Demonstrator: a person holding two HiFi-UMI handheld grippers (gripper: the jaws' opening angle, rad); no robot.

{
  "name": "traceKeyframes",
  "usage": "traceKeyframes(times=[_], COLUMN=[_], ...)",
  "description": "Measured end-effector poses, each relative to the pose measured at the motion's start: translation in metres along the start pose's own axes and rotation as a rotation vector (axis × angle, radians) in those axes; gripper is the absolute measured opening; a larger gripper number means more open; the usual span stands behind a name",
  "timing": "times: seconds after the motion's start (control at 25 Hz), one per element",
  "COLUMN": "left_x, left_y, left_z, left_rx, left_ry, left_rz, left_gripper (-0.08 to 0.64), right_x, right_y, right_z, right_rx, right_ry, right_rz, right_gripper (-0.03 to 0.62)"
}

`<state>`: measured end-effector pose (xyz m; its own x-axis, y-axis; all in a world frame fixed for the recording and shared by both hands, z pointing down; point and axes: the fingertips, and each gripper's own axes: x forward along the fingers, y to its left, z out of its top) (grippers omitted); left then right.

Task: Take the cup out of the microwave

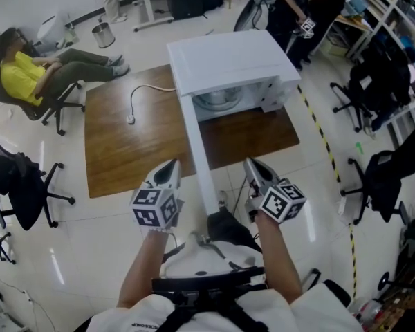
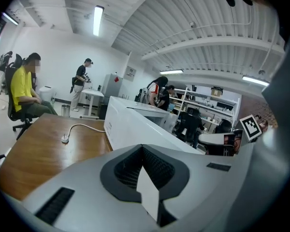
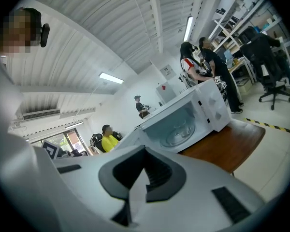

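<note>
- The left gripper [image 1: 170, 166] and right gripper [image 1: 253, 163] hang side by side before the wooden counter [image 1: 124, 158], the fingers of each closed on nothing.
- The white microwave [image 1: 228, 57] stands on the counter, and its open door [image 1: 199, 154] juts out between the two grippers.
- Inside the cavity sits a clear glassy shape [image 3: 179, 128]. Whether it is the cup or only the turntable, I cannot tell.
- A white cord [image 1: 142, 95] lies on the wood, left of the microwave.

Bright, even light from ceiling tubes [image 2: 97, 19]; glossy floor [image 1: 55, 258] shows glare at 8 o'clock. Both gripper views fisheyed, corners dark.
</note>
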<state>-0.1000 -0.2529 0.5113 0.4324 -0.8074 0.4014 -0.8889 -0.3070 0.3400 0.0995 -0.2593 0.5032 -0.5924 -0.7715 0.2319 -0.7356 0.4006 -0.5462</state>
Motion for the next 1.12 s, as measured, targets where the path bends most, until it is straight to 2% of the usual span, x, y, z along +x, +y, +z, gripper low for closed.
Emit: traceKeyframes(times=[0.2, 0.48, 0.6, 0.84, 1.0, 1.12], left_x=[0.016, 0.039, 0.05, 0.06, 0.063, 0.064], left_y=[0.02, 0.026, 0.026, 0.04, 0.045, 0.048], left_z=[0.006, 0.014, 0.014, 0.015, 0.017, 0.016], left_rx=[-0.015, -0.019, -0.025, -0.049, -0.073, -0.097], left_ry=[0.012, 0.024, 0.031, 0.046, 0.046, 0.042], left_rz=[0.039, 0.074, 0.093, 0.131, 0.144, 0.153], left_gripper=[-0.012, -0.012, -0.012, -0.012, -0.012, -0.012], right_x=[0.035, 0.083, 0.105, 0.158, 0.192, 0.215], right_y=[-0.017, -0.061, -0.088, -0.123, -0.14, -0.155], right_z=[0.008, 0.029, 0.035, 0.037, 0.038, 0.036], right_rx=[-0.008, -0.102, -0.122, -0.13, -0.166, -0.217], right_ry=[0.028, 0.043, 0.052, 0.075, 0.092, 0.117], right_rz=[-0.002, -0.046, -0.082, -0.134, -0.161, -0.208], right_gripper=[0.009, 0.039, 0.156, 0.317, 0.381, 0.461])
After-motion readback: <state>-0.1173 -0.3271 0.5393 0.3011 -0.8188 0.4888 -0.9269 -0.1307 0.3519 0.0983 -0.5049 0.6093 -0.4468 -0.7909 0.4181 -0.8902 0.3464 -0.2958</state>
